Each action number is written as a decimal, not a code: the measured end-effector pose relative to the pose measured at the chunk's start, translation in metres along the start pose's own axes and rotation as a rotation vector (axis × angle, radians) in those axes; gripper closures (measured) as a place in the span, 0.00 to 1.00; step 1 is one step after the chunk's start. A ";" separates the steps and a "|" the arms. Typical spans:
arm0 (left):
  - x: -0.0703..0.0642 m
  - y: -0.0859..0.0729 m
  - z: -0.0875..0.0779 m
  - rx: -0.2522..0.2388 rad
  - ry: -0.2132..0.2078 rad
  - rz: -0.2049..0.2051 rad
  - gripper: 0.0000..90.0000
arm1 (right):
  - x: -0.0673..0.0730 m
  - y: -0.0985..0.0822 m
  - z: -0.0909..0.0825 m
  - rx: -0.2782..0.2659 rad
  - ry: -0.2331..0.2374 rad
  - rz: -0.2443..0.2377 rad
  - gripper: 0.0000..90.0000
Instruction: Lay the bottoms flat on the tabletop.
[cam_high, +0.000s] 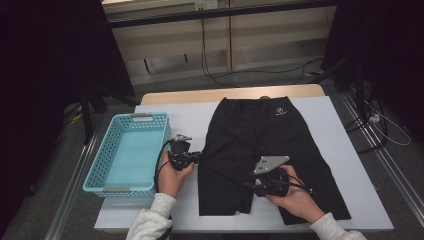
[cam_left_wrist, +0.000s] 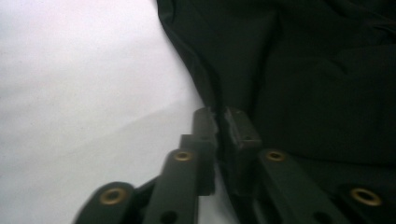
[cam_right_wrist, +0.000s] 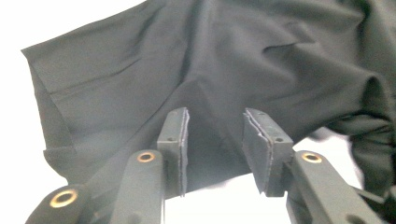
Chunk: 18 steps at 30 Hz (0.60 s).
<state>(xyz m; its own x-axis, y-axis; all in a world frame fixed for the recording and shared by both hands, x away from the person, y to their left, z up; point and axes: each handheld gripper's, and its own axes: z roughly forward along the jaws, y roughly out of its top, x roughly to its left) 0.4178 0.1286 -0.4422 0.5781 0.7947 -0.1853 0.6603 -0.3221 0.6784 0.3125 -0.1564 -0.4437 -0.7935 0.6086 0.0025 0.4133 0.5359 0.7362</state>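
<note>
1. Shorts (cam_high: 265, 150), black, lie flat on the white table cover (cam_high: 190, 112), waistband at the far edge, legs running toward you.
2. Your left gripper (cam_high: 197, 156) is pinched shut on the shorts' left side seam.
3. Your right gripper (cam_high: 250, 181) sits over the crotch, nearer the hems; its jaws stand apart with fabric between, pads not pressing.
4. Left of the shorts, the blue basket (cam_high: 97, 167) holds nothing.

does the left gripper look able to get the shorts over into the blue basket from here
Probably yes. The left gripper is pinched on the edge of the black shorts, and the blue basket sits open just beside that hand, with bare white table cover between them.
</note>
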 end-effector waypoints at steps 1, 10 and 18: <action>0.001 0.000 0.001 -0.003 -0.001 -0.003 0.86 | 0.001 0.000 0.002 0.015 -0.003 -0.008 0.72; -0.002 -0.002 -0.001 -0.009 0.003 0.012 0.66 | 0.000 -0.003 0.011 0.073 0.002 -0.045 1.00; -0.004 -0.007 0.000 0.014 -0.012 0.013 0.49 | -0.011 -0.011 -0.008 0.067 -0.023 -0.035 0.98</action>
<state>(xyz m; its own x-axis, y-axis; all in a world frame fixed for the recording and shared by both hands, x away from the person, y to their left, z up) 0.4108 0.1283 -0.4461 0.5924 0.7842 -0.1848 0.6592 -0.3400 0.6707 0.3135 -0.1740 -0.4469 -0.7977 0.6019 -0.0385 0.4154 0.5945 0.6885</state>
